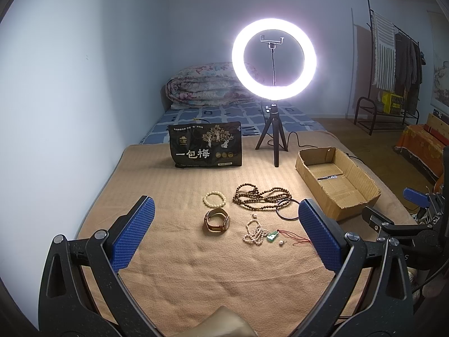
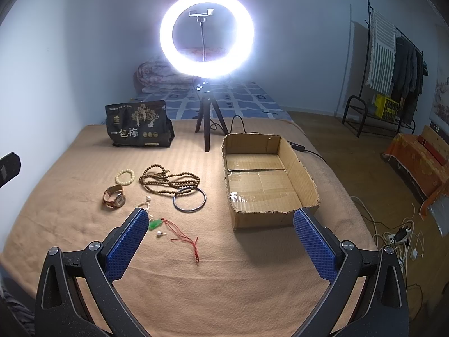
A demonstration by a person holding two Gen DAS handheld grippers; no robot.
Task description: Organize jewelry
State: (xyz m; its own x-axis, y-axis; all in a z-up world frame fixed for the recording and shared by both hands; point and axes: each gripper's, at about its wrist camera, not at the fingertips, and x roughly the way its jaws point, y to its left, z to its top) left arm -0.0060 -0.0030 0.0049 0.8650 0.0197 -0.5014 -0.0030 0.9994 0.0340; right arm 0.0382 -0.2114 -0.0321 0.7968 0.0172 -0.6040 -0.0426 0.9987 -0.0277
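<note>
Jewelry lies loose on the tan blanket (image 2: 224, 280), none of it yet in the cardboard box (image 2: 306, 179), so sorting looks barely begun. Nearest, the left gripper (image 1: 224, 233) and right gripper (image 2: 220, 236) both hover with jaws spread wide, holding nothing. Just ahead lie the green pendant (image 2: 155, 223) on its red cord (image 2: 185, 238), a white bead strand (image 1: 254, 231) and the watch (image 1: 217, 219), standing on edge. Farther back, the brown bead necklace (image 2: 168, 181) stretches left to right, overlapping a dark bangle (image 2: 189, 199), beside a cream bracelet (image 2: 125, 177). A sensible next move is closing on one piece and carrying it rightward to the box.
</note>
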